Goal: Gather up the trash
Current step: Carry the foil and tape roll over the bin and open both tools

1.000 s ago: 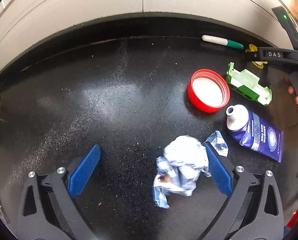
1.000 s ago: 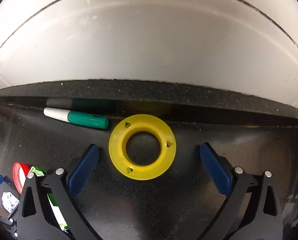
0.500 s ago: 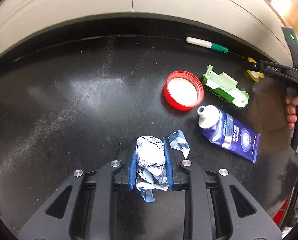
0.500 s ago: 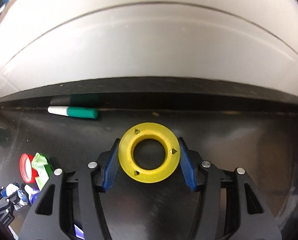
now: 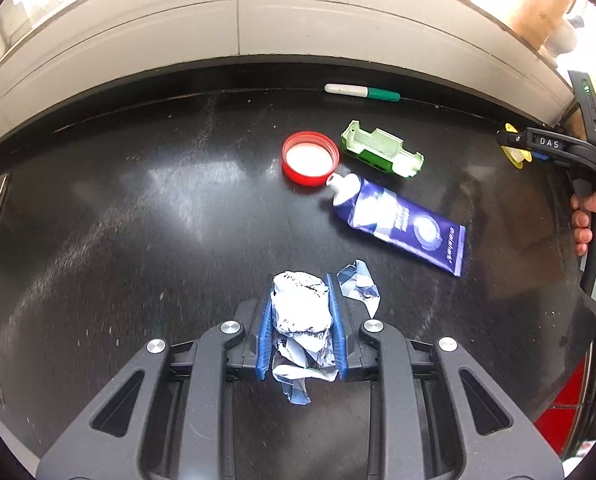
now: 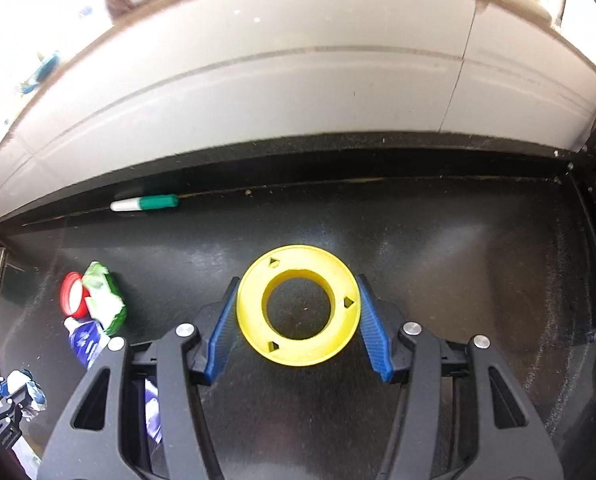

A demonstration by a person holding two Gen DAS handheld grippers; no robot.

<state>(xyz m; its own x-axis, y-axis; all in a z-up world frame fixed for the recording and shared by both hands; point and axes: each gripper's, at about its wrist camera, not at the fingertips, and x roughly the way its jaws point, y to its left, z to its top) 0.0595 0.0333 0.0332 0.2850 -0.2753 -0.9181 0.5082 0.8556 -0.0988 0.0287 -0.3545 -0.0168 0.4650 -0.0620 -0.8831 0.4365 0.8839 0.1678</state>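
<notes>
My left gripper [image 5: 300,288] is shut on a crumpled white and blue wrapper [image 5: 299,312], held above the black counter [image 5: 138,220]. A small torn wrapper scrap [image 5: 358,286] lies just right of it. My right gripper [image 6: 298,288] is shut on a yellow plastic ring [image 6: 298,304], lifted off the counter. The right gripper with the ring also shows at the far right of the left wrist view [image 5: 513,148]. The left gripper with the wrapper shows at the lower left of the right wrist view [image 6: 22,392].
On the counter lie a red lid [image 5: 309,158], a green plastic piece [image 5: 381,152], a blue tube [image 5: 397,222] and a white and green marker [image 5: 361,92] by the grey wall [image 5: 258,24]. The same items lie at left in the right wrist view.
Both grippers closed, the left on the crumpled wrapper and the right on the yellow ring. Both have since lifted and drawn back from the wall with their loads.
</notes>
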